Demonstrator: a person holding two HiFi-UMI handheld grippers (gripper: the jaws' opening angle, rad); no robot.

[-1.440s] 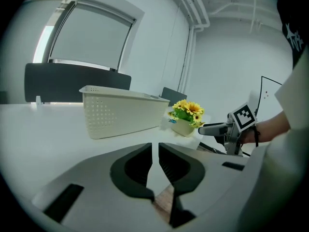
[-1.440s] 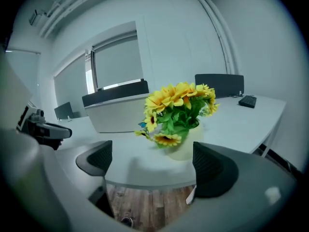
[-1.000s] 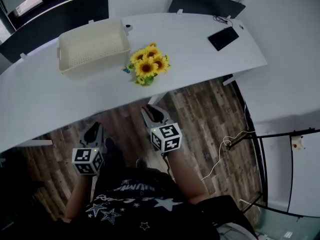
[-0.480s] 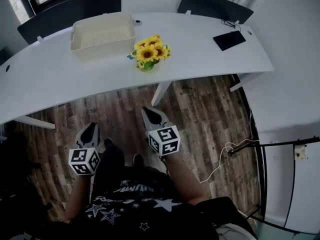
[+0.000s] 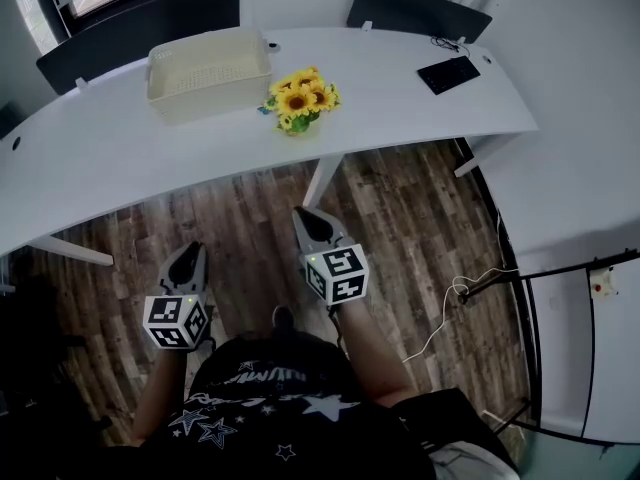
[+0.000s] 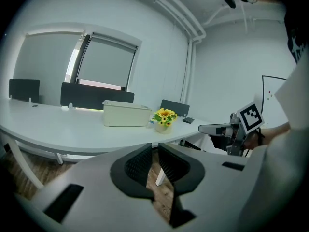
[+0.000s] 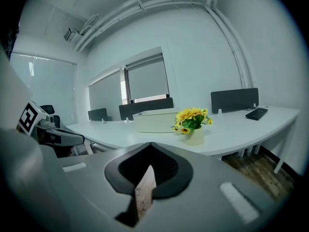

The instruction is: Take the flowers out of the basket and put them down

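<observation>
The yellow sunflowers [image 5: 298, 98] stand in a small pale pot on the white table [image 5: 120, 158], just right of the cream basket [image 5: 208, 68], which looks empty. Both grippers hang over the wood floor, well short of the table's near edge. My left gripper [image 5: 190, 253] has a narrow gap between its jaws and holds nothing. My right gripper [image 5: 303, 216] is shut with nothing in it. In the left gripper view the flowers [image 6: 164, 116] and basket [image 6: 125, 115] lie far beyond the jaws. The right gripper view shows the flowers [image 7: 192, 117] far ahead too.
A black keyboard [image 5: 447, 74] lies at the table's right end. Dark chairs [image 5: 418, 8] stand behind the table. A white cable [image 5: 455, 298] trails on the floor to the right, near a black frame. The person's legs are below the grippers.
The table, with basket and flowers unmoved on it, now sits farther from me. Both grippers have drawn back with me over the floor.
</observation>
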